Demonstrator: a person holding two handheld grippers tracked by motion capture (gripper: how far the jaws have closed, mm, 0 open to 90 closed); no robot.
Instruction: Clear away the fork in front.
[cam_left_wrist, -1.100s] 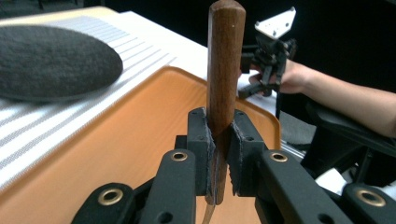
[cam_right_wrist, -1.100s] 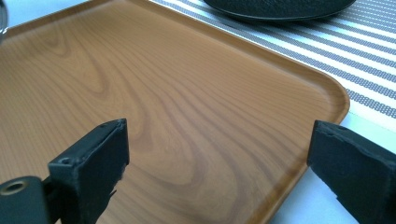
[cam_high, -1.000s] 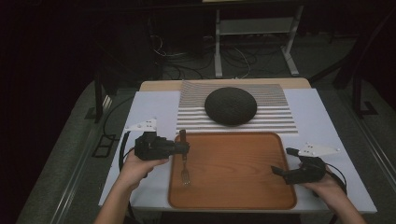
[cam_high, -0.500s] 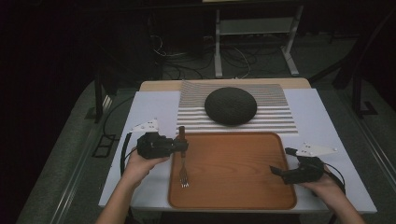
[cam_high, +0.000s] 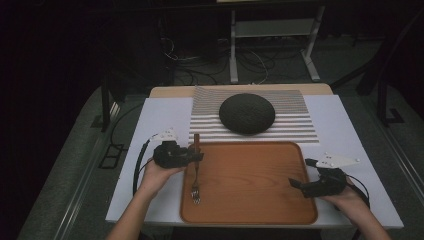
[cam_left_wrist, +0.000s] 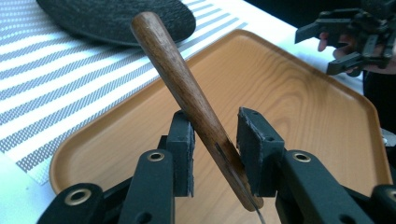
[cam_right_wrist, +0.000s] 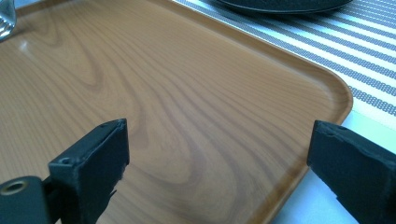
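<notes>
At lower left of the high view, the left gripper (cam_high: 196, 156) has just been opening, its jaws loosening around the wooden-handled fork (cam_high: 195, 170) to set it on the tray (cam_high: 250, 215). The right gripper (cam_high: 300, 180) waits at lower right, jaws spread and empty.

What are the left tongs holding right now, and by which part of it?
Nothing firmly: the left tongs have just been opening, and the fork's wooden handle leans loosely between the pads, near its lower end.
</notes>
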